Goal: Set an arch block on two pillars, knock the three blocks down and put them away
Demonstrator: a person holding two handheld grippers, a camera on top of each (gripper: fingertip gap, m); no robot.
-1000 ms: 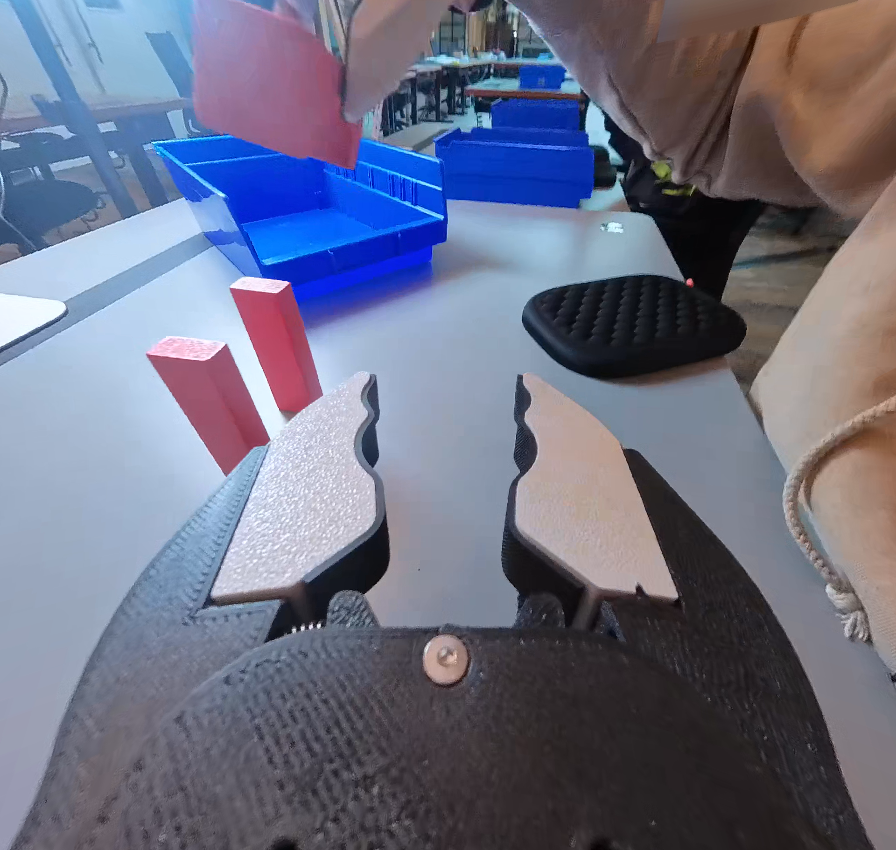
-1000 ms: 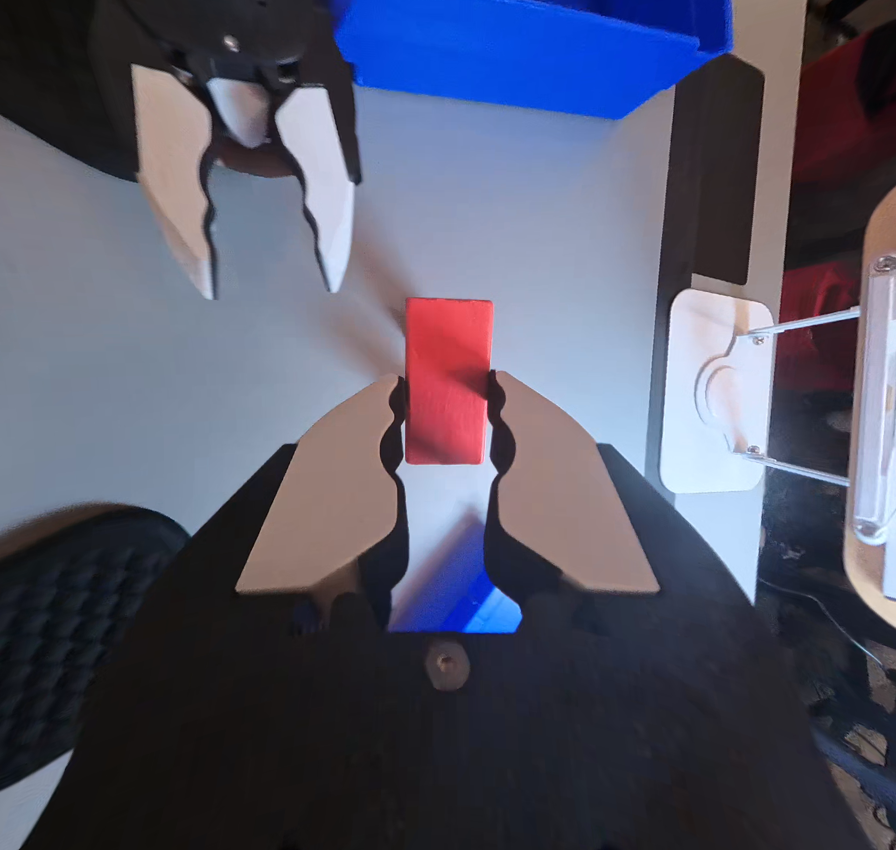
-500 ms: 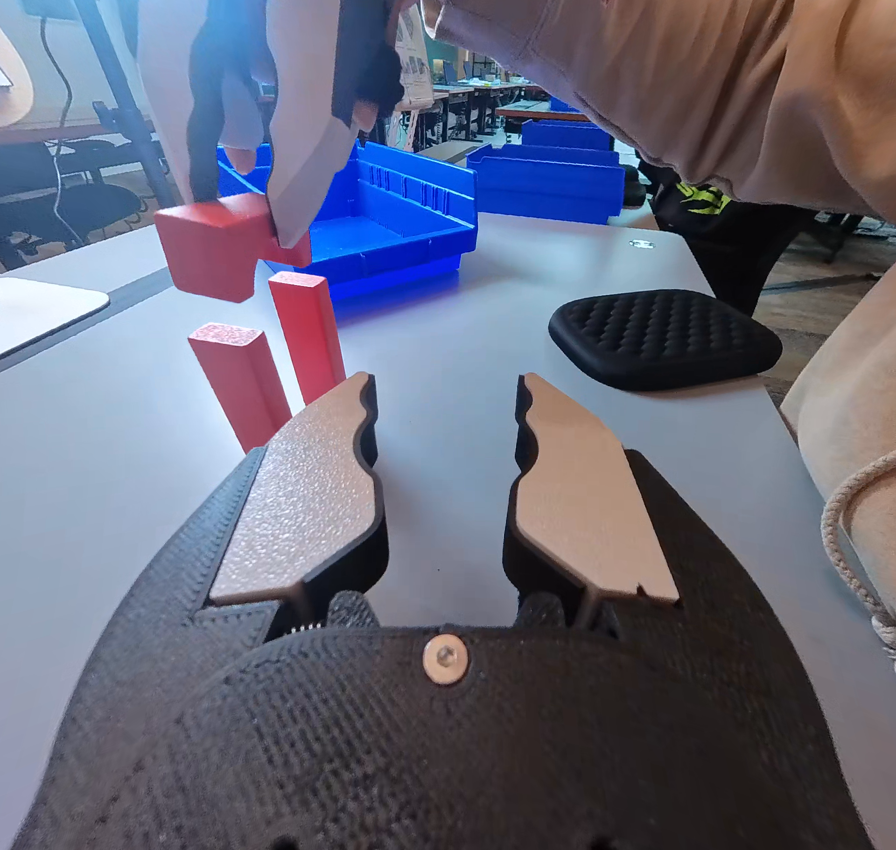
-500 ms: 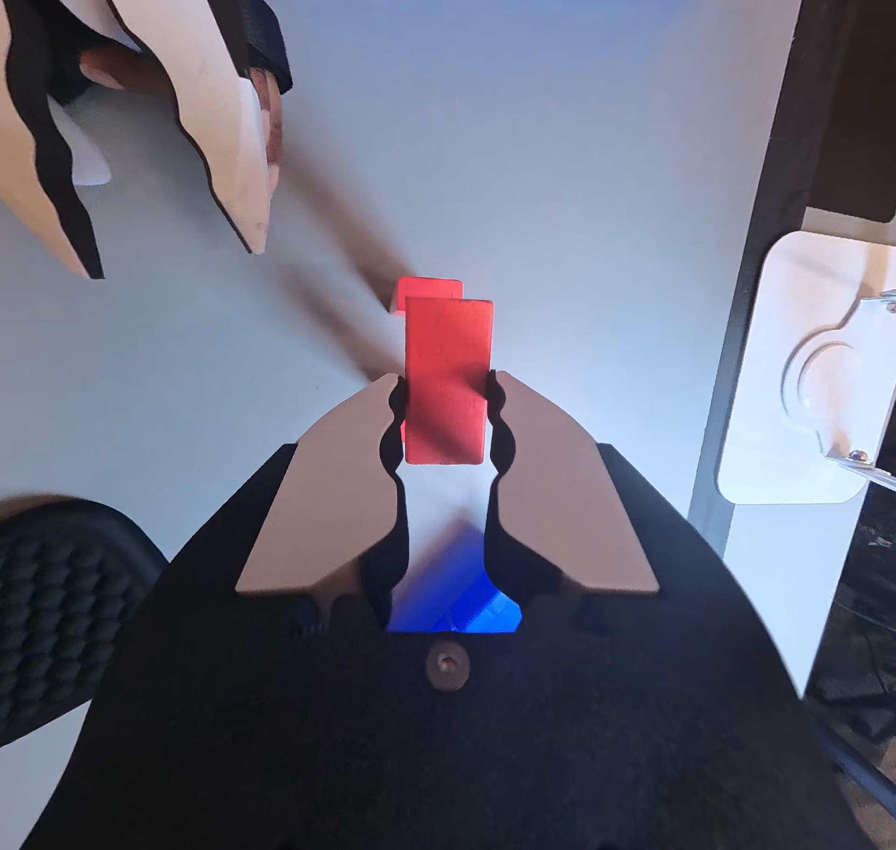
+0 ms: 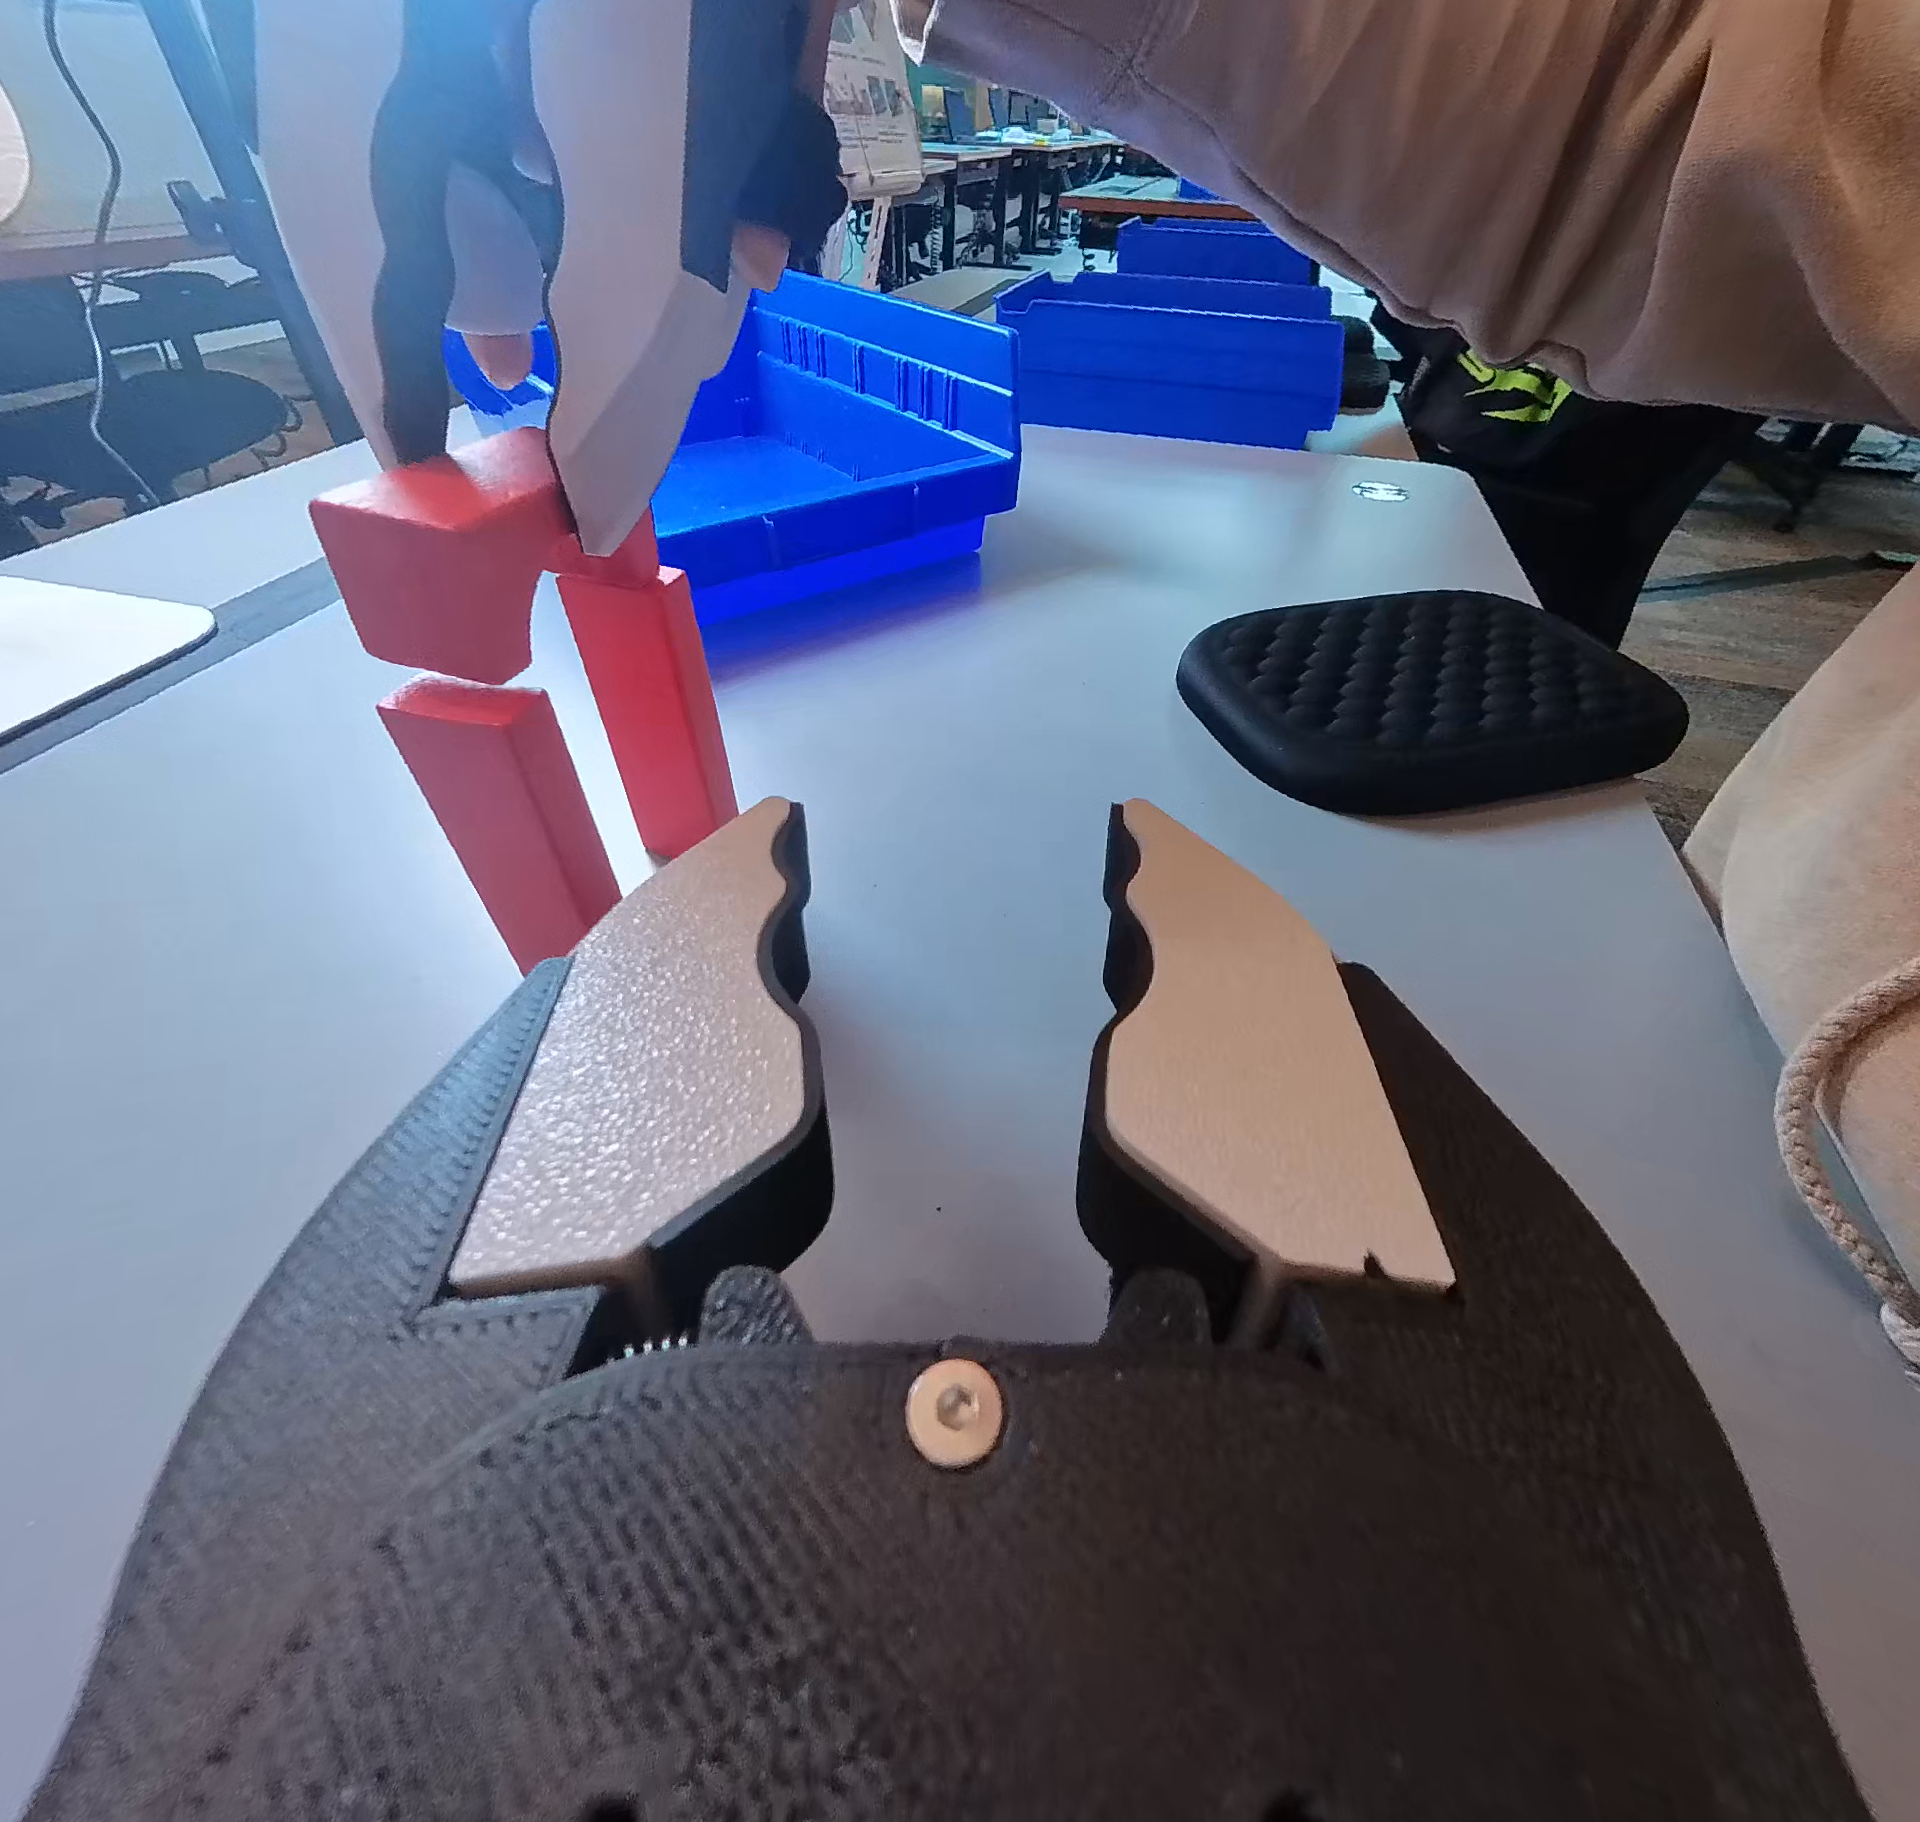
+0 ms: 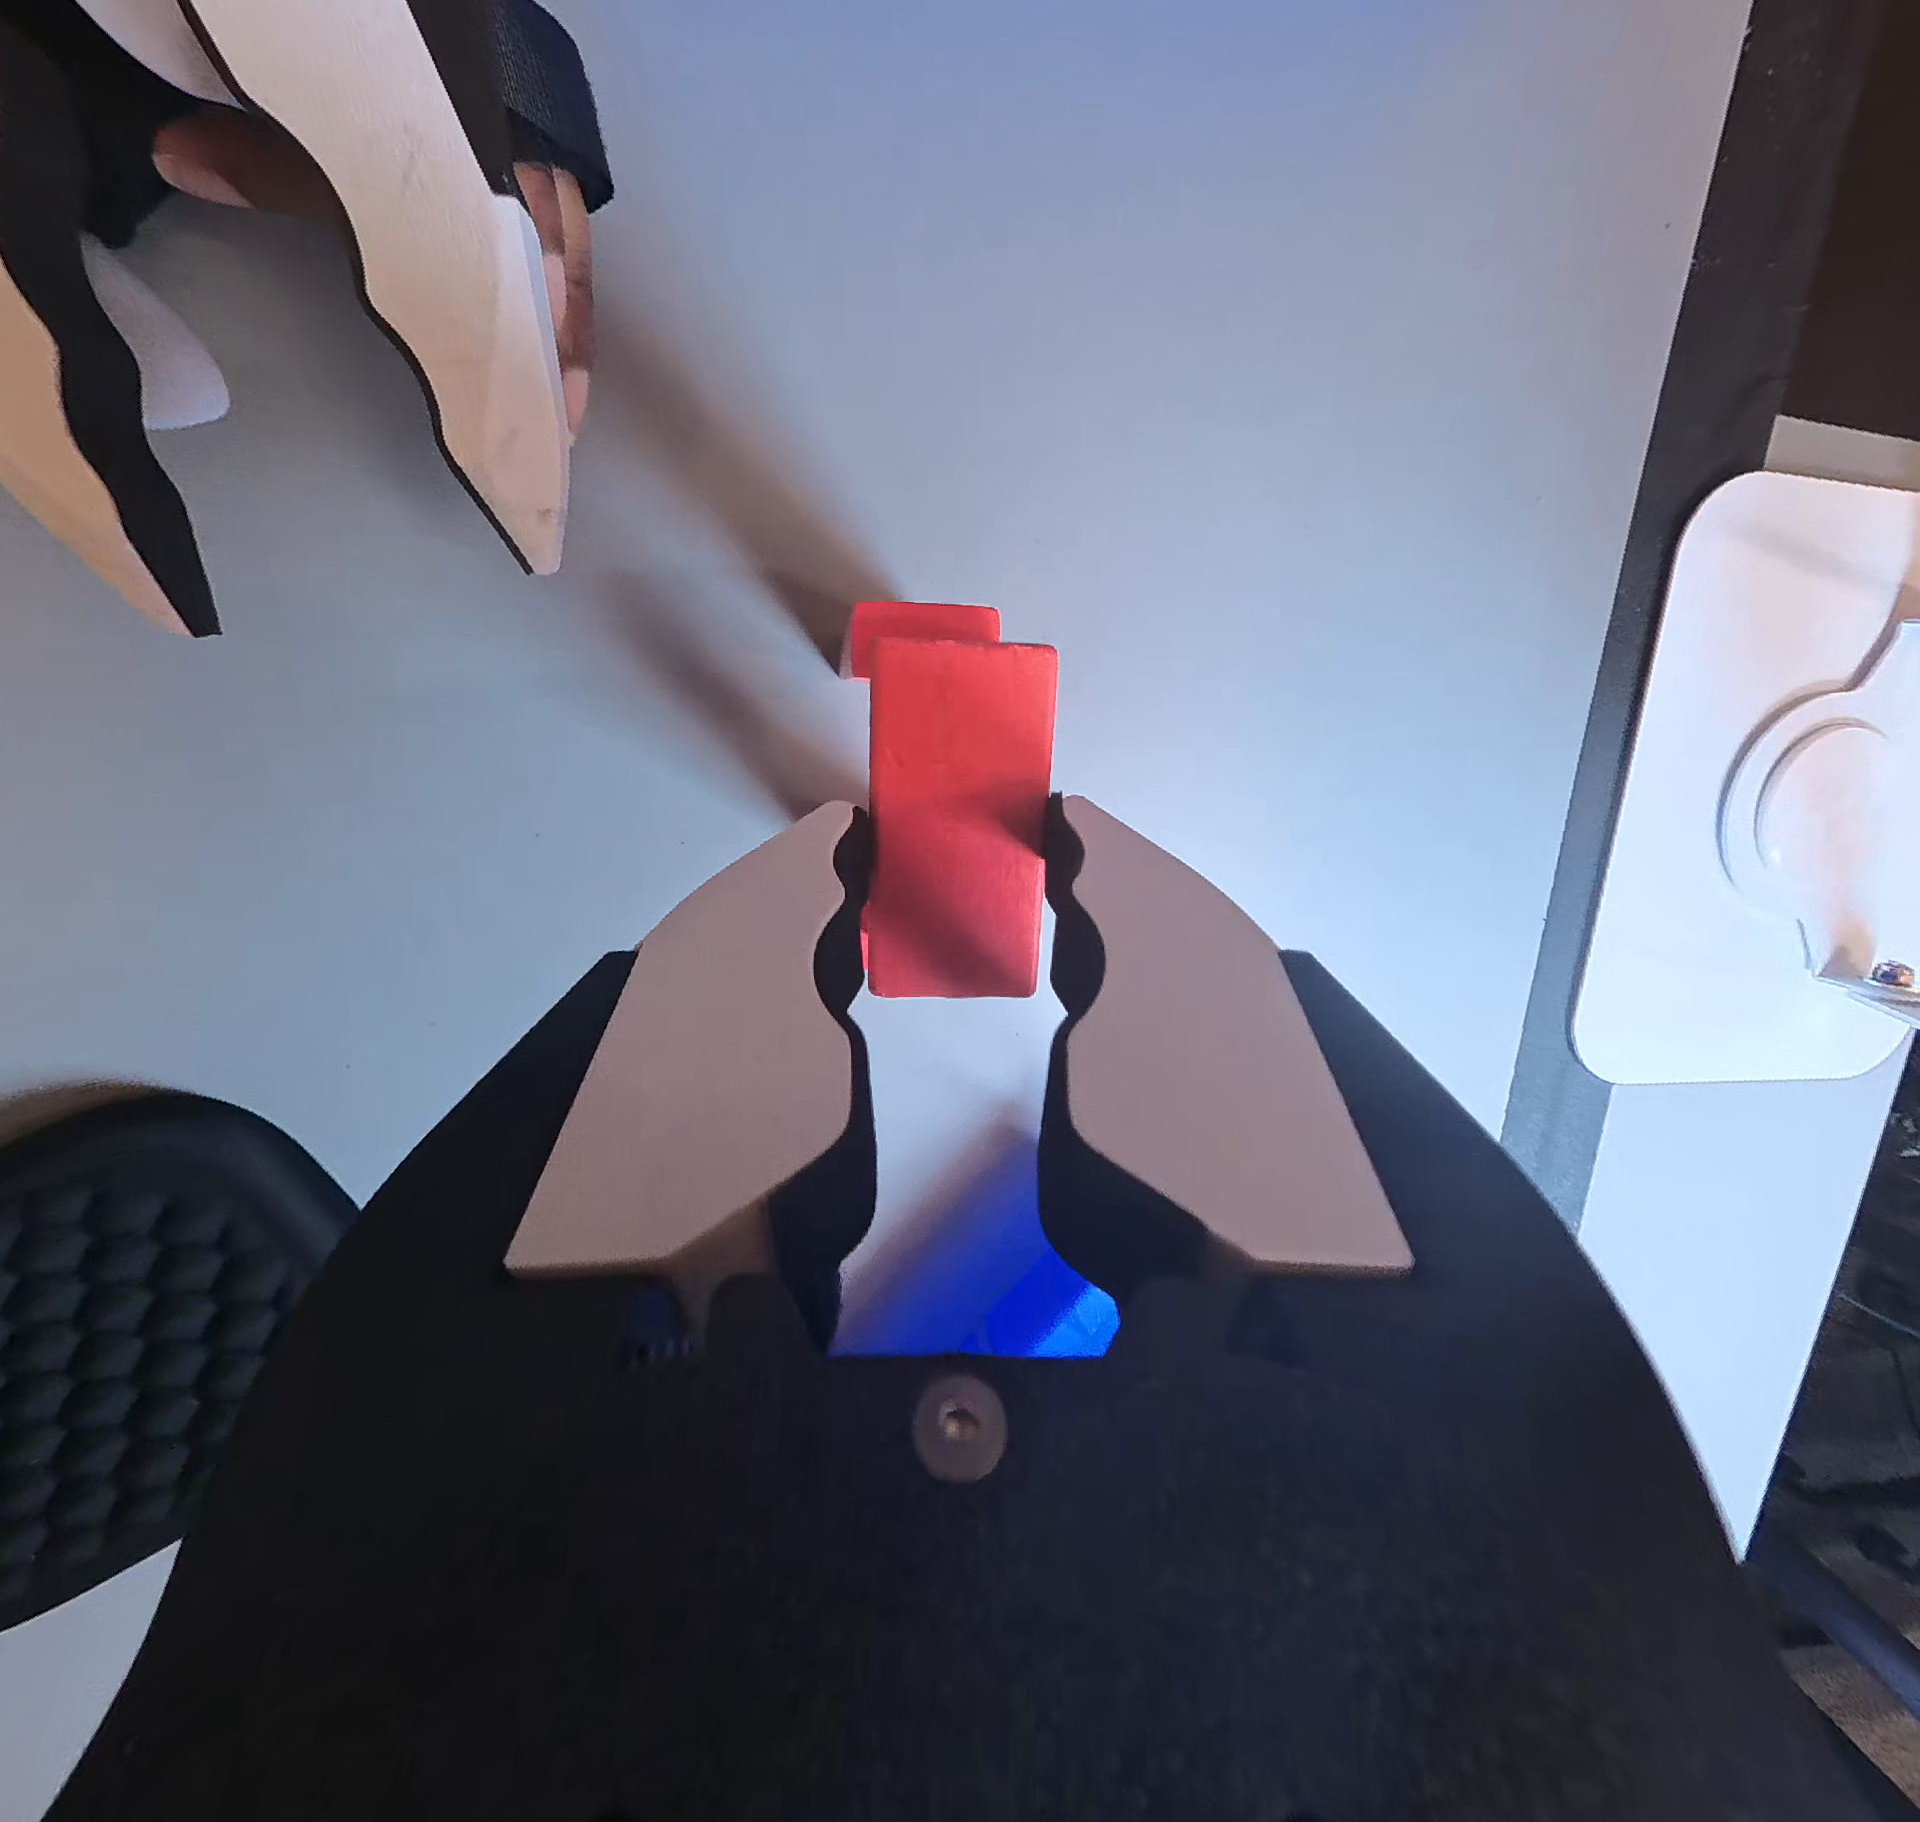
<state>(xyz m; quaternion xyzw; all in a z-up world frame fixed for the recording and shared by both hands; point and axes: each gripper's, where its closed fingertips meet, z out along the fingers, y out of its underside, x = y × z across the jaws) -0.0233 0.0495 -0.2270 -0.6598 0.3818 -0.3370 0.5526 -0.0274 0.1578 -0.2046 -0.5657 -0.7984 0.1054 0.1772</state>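
Note:
Two red pillars stand upright on the grey table, a near one (image 5: 499, 816) and a far one (image 5: 644, 712). My right gripper (image 6: 956, 811) is shut on the red arch block (image 6: 956, 816) and comes down from above; it also shows in the left wrist view (image 5: 499, 484). There the arch (image 5: 436, 567) sits over the pillars: its far end touches the far pillar's top and its near end hangs just above the near pillar. One pillar top (image 6: 925, 624) peeks out beyond the arch. My left gripper (image 5: 956, 827) is open and empty, low over the table right of the pillars.
A blue bin (image 5: 831, 463) stands behind the pillars, with more blue bins (image 5: 1174, 359) farther back. A black textured pad (image 5: 1423, 702) lies to the right. A white flat plate (image 5: 83, 640) lies at the left edge. A person's beige sleeve (image 5: 1455, 131) reaches across overhead.
My right gripper has brought the arch block down from high above the bin onto the pillars. My left gripper has stayed open and moved in slightly closer to the pillars.

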